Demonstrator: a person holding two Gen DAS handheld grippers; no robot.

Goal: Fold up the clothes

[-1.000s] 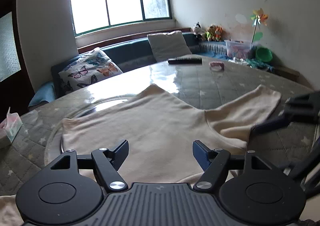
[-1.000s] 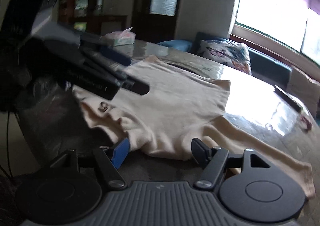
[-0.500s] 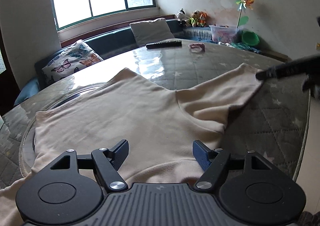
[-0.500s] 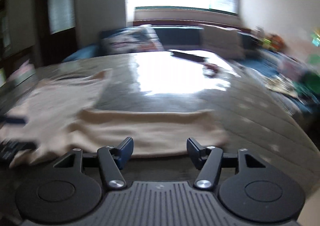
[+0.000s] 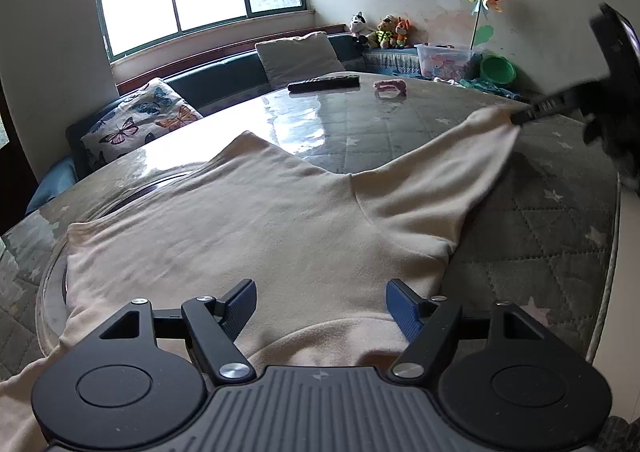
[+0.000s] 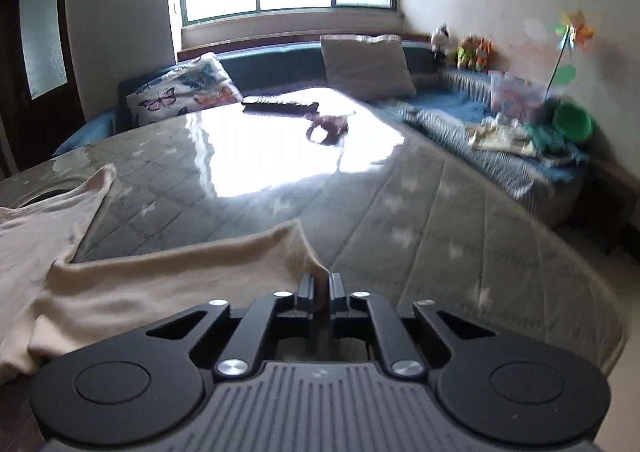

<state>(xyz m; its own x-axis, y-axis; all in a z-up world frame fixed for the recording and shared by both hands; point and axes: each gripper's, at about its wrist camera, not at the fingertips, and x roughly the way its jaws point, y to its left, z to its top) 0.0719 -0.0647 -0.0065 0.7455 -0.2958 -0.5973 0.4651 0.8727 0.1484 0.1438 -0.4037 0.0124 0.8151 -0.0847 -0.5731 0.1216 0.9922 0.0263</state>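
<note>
A cream long-sleeved top (image 5: 248, 228) lies spread flat on the round quilted table (image 5: 540, 236). My left gripper (image 5: 322, 302) hovers open over its near edge, blue pads wide apart with nothing pinched. One sleeve (image 5: 452, 168) stretches out to the right, and my right gripper (image 5: 520, 117) is shut on its cuff there. In the right wrist view the jaws of the right gripper (image 6: 319, 284) are pressed together on the cuff of that sleeve (image 6: 180, 276), which runs off to the left toward the body of the top (image 6: 44, 220).
A black remote (image 5: 324, 84) and a small pink object (image 5: 390, 86) lie at the table's far side. Behind them runs a blue sofa with a butterfly cushion (image 5: 140, 124) and a grey cushion (image 5: 300, 58). Toys and a green bowl (image 5: 498, 70) line the right wall.
The right gripper swung round to the sleeve's end and shut on the cuff. The left gripper dipped slightly toward the top's near edge and stayed open.
</note>
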